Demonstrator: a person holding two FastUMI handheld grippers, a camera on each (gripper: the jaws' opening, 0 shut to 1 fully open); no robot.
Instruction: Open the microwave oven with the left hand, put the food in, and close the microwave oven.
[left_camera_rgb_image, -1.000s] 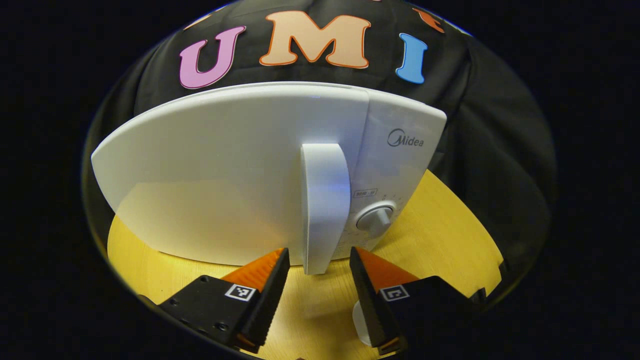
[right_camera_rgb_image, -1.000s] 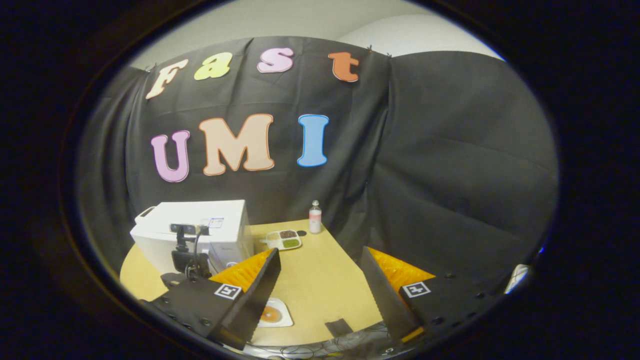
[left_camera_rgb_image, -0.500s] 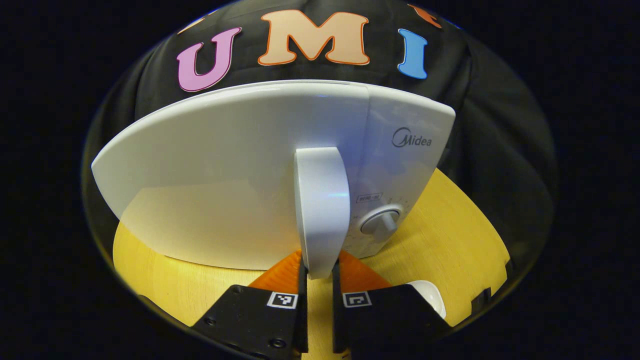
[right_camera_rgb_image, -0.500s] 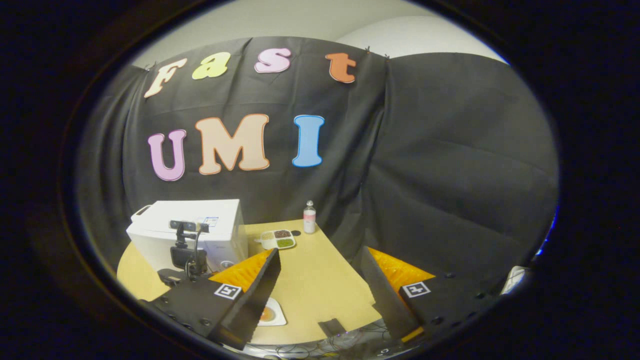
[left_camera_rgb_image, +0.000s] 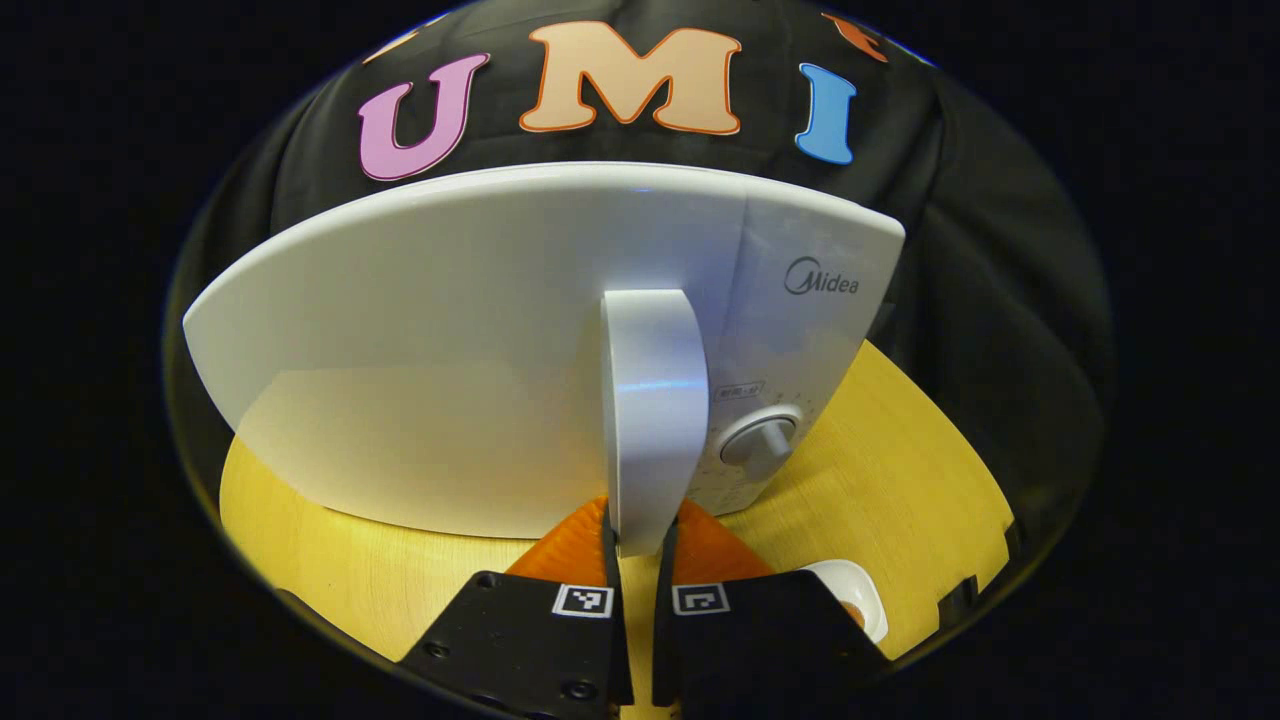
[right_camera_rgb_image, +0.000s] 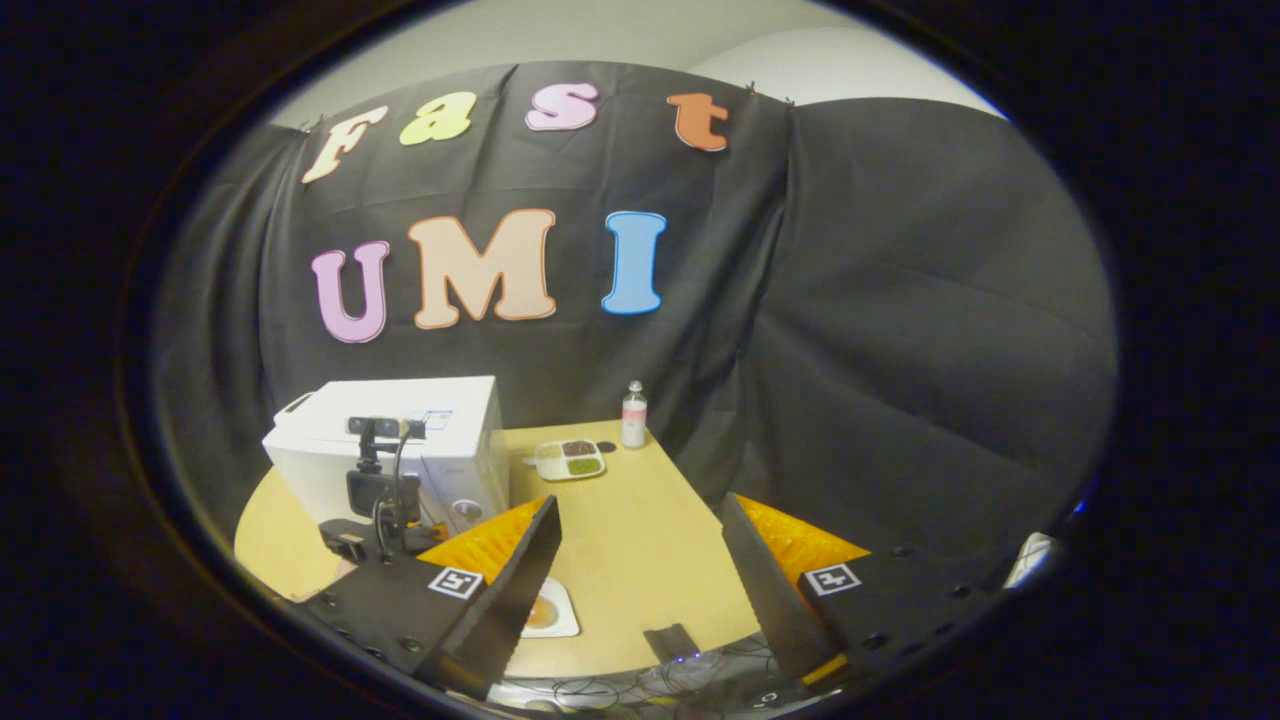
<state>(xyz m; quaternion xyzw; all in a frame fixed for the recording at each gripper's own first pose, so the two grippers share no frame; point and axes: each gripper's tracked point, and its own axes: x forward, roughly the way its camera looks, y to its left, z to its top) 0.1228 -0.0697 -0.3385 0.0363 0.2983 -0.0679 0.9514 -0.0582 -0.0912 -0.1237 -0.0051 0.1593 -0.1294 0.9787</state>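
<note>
Microwave stands on the wooden table, white, its door shut and nearly flush with the control panel. From the door's right edge the vertical handle juts toward the camera in the left gripper view. Left gripper is clamped on the handle's lower end, one finger pressed to each side. Just right of the handle sits the round dial.

Food is on a white plate on the table, close in front of the microwave and to the right of the left gripper; in the right gripper view the plate lies near the table's front edge, partly behind a finger. Right gripper hangs above that front edge with its fingers wide apart and nothing between them.

Farther back, right of the microwave, rest a divided tray and a small bottle. Cables lie below the table's edge.
</note>
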